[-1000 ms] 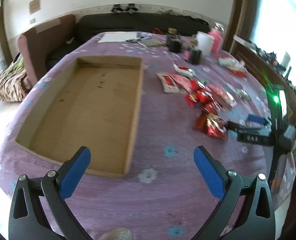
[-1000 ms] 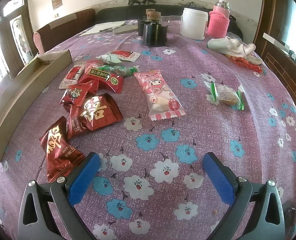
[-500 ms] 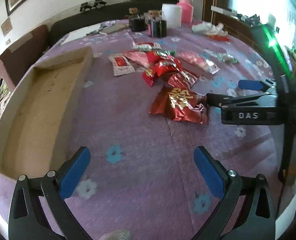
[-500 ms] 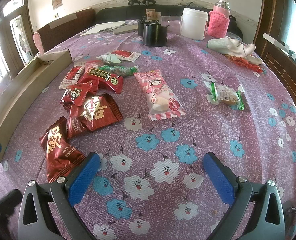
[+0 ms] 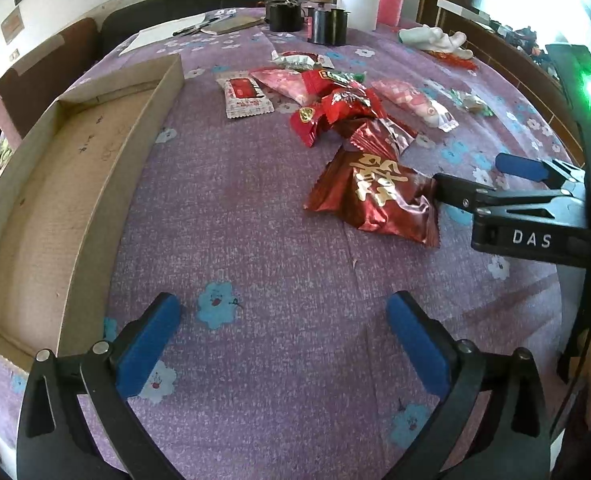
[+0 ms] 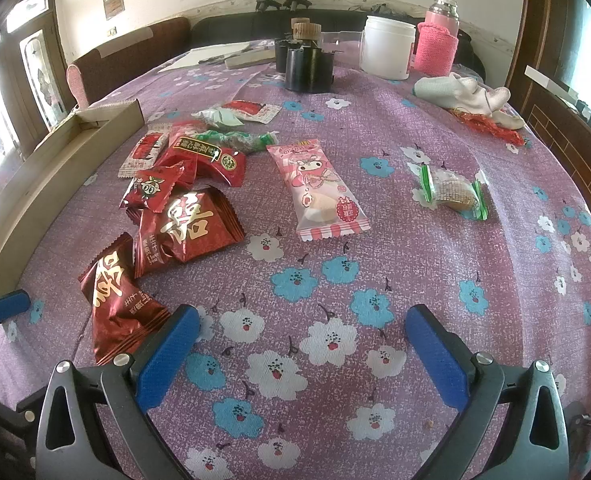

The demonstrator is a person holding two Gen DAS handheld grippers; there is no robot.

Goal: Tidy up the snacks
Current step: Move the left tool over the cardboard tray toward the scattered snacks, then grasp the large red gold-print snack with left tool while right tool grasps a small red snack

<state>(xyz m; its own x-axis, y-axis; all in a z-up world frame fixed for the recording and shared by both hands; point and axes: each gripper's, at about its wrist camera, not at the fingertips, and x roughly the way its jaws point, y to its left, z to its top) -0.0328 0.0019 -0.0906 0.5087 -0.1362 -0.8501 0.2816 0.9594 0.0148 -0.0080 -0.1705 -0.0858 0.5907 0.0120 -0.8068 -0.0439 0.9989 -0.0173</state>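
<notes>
Because no snack is boxed yet, both grippers, left point(image 5: 283, 330) and right point(image 6: 301, 344), hover with jaws wide and empty near the red packet point(image 5: 375, 196), lower centre.

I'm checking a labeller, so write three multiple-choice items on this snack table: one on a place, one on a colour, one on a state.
1. Where does the cardboard box sit relative to the pile of snacks?
A. to its left
B. to its right
C. on top of it

2. What colour is the tablecloth?
A. green
B. purple with flowers
C. plain white

3. How do the two grippers stand?
A. both shut on snacks
B. one shut, one open
C. both open and empty

Answers:
1 A: in both views the box lies left of the wrappers, such as the big red packet.
2 B: the cloth is purple with blue and white flowers.
3 C: the left gripper and the right gripper have their blue pads wide apart, with only cloth between them.
</notes>
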